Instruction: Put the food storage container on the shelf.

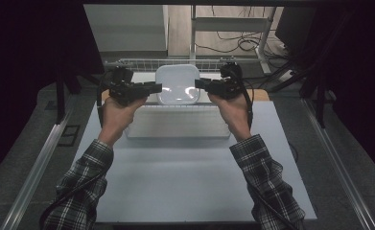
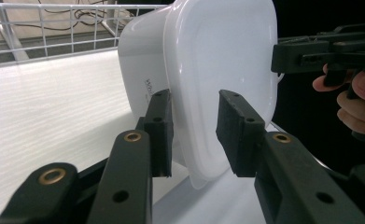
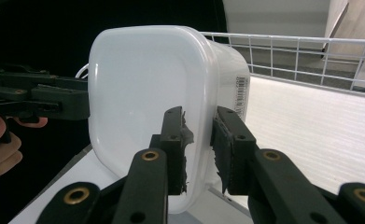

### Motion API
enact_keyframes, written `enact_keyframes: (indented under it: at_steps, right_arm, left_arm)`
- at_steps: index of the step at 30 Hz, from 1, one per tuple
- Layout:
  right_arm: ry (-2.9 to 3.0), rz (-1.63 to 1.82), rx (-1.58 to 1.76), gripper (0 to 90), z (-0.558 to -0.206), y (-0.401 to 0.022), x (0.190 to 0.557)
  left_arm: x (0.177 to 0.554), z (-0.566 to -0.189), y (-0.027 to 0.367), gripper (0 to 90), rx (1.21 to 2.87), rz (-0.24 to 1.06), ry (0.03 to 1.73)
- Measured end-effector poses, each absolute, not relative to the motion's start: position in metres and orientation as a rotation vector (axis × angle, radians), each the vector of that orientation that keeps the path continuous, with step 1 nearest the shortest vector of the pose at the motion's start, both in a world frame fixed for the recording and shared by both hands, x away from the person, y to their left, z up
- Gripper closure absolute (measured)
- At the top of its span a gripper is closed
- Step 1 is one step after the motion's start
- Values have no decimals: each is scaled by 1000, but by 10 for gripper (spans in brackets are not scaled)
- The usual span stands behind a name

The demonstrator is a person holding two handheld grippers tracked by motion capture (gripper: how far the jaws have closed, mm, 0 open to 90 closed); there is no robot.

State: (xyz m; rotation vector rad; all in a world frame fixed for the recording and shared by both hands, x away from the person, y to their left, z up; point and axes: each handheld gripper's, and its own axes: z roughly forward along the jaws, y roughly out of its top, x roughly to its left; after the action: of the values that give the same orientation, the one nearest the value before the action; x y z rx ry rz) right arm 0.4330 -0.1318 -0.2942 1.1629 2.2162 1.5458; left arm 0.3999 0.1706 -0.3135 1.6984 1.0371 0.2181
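Right gripper point(image 3: 199, 149): jaws straddle the lid edge of the white container point(image 1: 177, 84), gap narrow, pads near the rim — whether they pinch it, I cannot tell. Left gripper point(image 2: 194, 135): jaws plainly apart, the opposite rim between them, not yet squeezed. The container stands on the white tray point(image 1: 175, 125) before a wire rack point(image 1: 142, 62). Judging by this, a two-sided grasp is forming; next comes closing both evenly, then lifting level.

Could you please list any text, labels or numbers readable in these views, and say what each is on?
Grey lettering on the side of the white container, by the left gripper: starts "W", the rest too blurred to read.
Barcode label on the container's other side, above the right gripper: too small to read.
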Motion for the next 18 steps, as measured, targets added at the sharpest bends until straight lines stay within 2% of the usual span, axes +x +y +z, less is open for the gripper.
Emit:
enact_keyframes:
  at_steps: [11,14,15,18]
  right_arm:
    - [2211,1509,1173,658,-296,-127,442]
    - [2212,1502,1175,644,-296,-125,444]
    - [2212,1495,1181,633,-296,-125,445]
    - [2216,1500,1187,630,-297,-125,447]
  left_arm:
    - [410,-315,168,598,1689,212,1042]
    - [412,-316,168,615,1698,223,1054]
    - [414,-317,168,657,1709,229,1061]
    - [415,-317,169,661,1695,211,1069]
